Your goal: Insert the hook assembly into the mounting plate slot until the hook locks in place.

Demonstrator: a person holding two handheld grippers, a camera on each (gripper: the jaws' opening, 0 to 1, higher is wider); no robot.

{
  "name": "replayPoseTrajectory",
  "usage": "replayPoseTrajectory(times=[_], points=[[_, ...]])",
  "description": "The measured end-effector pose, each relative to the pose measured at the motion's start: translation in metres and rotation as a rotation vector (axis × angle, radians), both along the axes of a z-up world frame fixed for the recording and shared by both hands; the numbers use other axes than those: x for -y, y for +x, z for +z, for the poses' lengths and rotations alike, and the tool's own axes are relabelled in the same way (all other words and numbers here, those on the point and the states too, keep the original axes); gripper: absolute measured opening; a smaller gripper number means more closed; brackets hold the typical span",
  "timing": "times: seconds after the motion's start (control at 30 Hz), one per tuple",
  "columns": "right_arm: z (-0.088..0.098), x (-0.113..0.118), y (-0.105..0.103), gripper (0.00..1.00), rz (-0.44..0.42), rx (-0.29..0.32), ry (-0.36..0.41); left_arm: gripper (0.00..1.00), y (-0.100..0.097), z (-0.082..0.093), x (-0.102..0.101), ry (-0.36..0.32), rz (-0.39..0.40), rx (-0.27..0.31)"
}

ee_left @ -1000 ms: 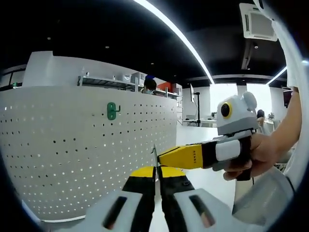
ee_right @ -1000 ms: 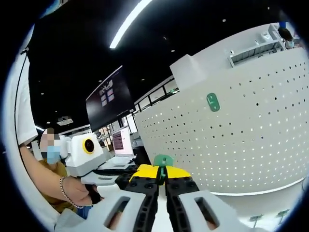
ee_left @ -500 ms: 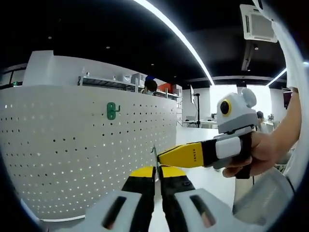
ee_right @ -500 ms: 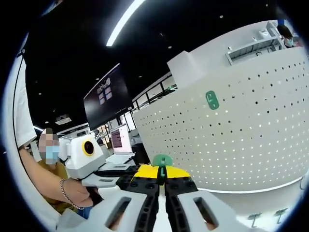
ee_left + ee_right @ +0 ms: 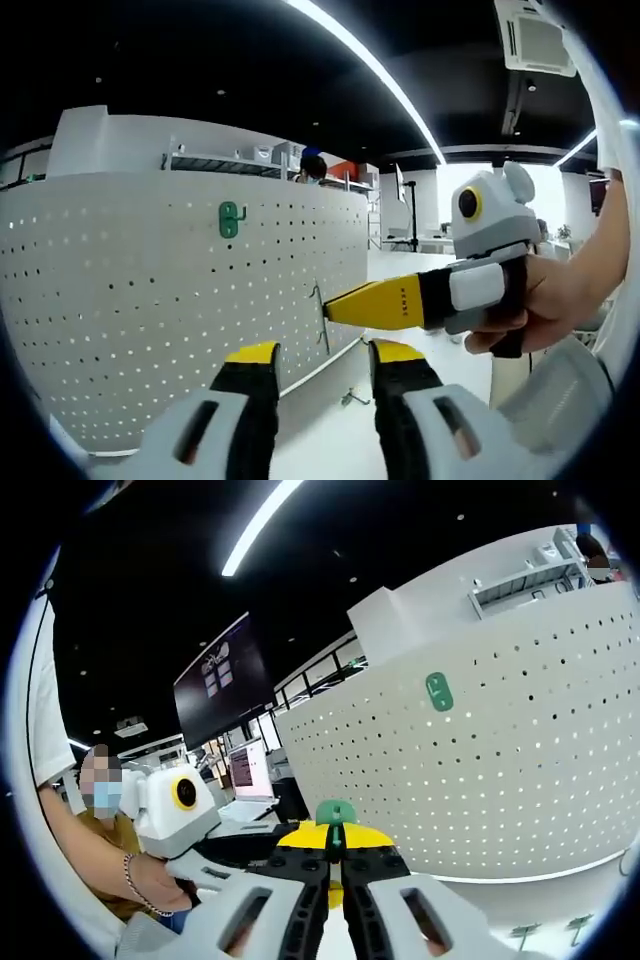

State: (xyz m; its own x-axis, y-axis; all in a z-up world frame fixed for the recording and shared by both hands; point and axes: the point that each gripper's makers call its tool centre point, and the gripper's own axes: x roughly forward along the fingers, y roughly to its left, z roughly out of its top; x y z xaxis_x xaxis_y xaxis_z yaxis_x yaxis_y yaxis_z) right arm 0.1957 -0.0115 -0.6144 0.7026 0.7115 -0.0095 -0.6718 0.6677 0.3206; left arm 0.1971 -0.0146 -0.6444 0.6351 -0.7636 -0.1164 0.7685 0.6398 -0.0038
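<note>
hook assembly (image 5: 336,815) upright | right gripper (image 5: 334,852) clamps it | left gripper (image 5: 322,352) spread

A long strip light (image 5: 370,70) runs across the dark ceiling, with an air-conditioning unit (image 5: 538,42) near it. A dark wall screen (image 5: 222,685) hangs above an open laptop (image 5: 245,770). A metal rack (image 5: 215,165) tops a white block (image 5: 85,140)

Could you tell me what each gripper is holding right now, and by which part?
The right gripper is shut on a green hook piece, pinching its lower edge, with the rounded top sticking out. The left gripper is open and holds nothing.
</note>
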Motion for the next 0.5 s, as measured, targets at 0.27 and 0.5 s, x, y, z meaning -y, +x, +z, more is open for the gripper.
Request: replayPoseTrajectory(times=[0.27, 0.5], points=[[-0.0019, -0.0015, -0.0012, 0.00, 0.007, -0.008, 0.002, 0.81, 0.0027, -0.0051, -0.0003, 0.001, 0.027, -0.003], [-0.0030, -0.0033, -0.0021, 0.00, 0.011, -0.009, -0.011, 0.81, 0.0036, -0.0047, -0.0026, -0.002, 0.036, -0.006]])
